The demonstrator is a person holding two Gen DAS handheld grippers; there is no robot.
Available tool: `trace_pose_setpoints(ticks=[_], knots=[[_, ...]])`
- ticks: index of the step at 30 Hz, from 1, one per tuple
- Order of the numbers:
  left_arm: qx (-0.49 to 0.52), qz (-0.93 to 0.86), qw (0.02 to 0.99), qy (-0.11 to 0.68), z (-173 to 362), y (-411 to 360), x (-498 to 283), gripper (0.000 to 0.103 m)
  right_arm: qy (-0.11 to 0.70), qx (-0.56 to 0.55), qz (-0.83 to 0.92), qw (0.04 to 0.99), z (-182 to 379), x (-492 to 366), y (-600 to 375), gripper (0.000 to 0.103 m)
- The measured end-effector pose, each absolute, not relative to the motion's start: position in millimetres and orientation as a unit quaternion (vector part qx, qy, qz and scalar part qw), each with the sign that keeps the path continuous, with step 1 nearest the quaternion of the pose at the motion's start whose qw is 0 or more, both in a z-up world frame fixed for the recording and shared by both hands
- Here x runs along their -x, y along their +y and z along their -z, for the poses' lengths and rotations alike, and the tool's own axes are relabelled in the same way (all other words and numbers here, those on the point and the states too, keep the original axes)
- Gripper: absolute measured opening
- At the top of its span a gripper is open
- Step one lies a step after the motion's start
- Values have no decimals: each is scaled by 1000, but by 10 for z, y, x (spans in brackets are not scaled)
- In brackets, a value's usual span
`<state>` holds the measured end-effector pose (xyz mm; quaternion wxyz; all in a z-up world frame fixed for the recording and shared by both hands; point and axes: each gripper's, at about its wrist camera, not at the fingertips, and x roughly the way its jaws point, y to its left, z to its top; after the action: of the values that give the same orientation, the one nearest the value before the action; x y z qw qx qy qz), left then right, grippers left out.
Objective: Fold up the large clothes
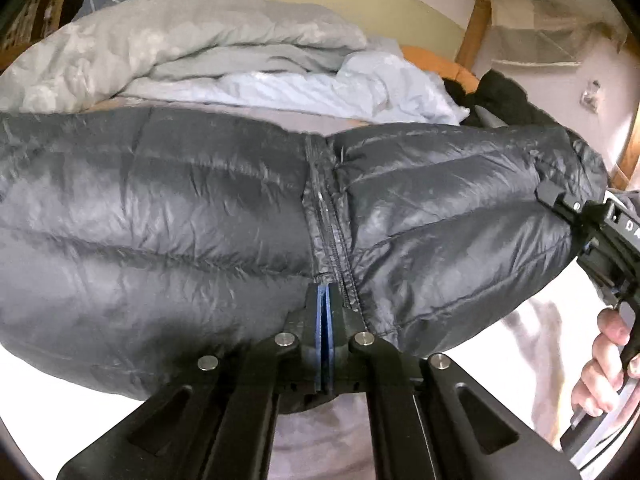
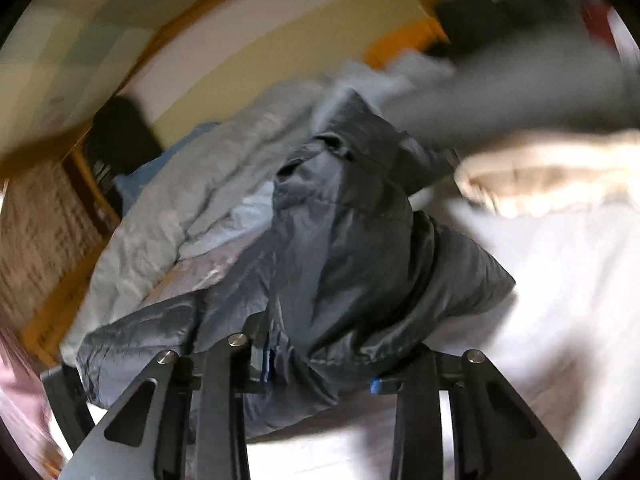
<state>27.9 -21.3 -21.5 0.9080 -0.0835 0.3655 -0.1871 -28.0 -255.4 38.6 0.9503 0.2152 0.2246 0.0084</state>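
A dark grey quilted puffer jacket point(image 1: 208, 208) stretches across the left wrist view, its zipper point(image 1: 326, 216) running down the middle. My left gripper point(image 1: 325, 300) is shut on the jacket's hem beside the zipper. The right gripper point(image 1: 576, 208) shows at the right edge, against the jacket's far end. In the blurred right wrist view the jacket point(image 2: 344, 240) is bunched over my right gripper point(image 2: 320, 364). Its jaws stand wide apart with fabric draped between them. Its fingertips are hidden under the cloth.
The jacket lies over a white bed sheet point(image 2: 560, 300). A grey and light blue duvet point(image 1: 200, 52) is piled behind it. A wooden bed frame point(image 1: 478, 24) and wall run along the back. A beige garment point(image 2: 552, 184) and dark clothes point(image 1: 500, 96) lie to the right.
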Motion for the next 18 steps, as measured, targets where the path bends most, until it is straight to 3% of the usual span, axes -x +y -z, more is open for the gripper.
trace_pose_setpoints(ticks=[1,3,9,12,18], knots=[[107,198,903,367,127,-102,-279,9,219,-198,-8,955,-478,304,-2462,35],[123,183,907,360,-116,114,-270,31,200,-147,-8,969,-686,394,-2239,35],[40,13,960,276,-882,797,-185,54,163,-20,18,986,-1096,631,-1524,35],[76,-31,962,259,-1032,1265,-182,56,145,58,20,988,-1280,619,-1090,36],[91,-101,963,232,-1171,1821,-99,56,133,71,-47,987,-1394,495,-316,42]])
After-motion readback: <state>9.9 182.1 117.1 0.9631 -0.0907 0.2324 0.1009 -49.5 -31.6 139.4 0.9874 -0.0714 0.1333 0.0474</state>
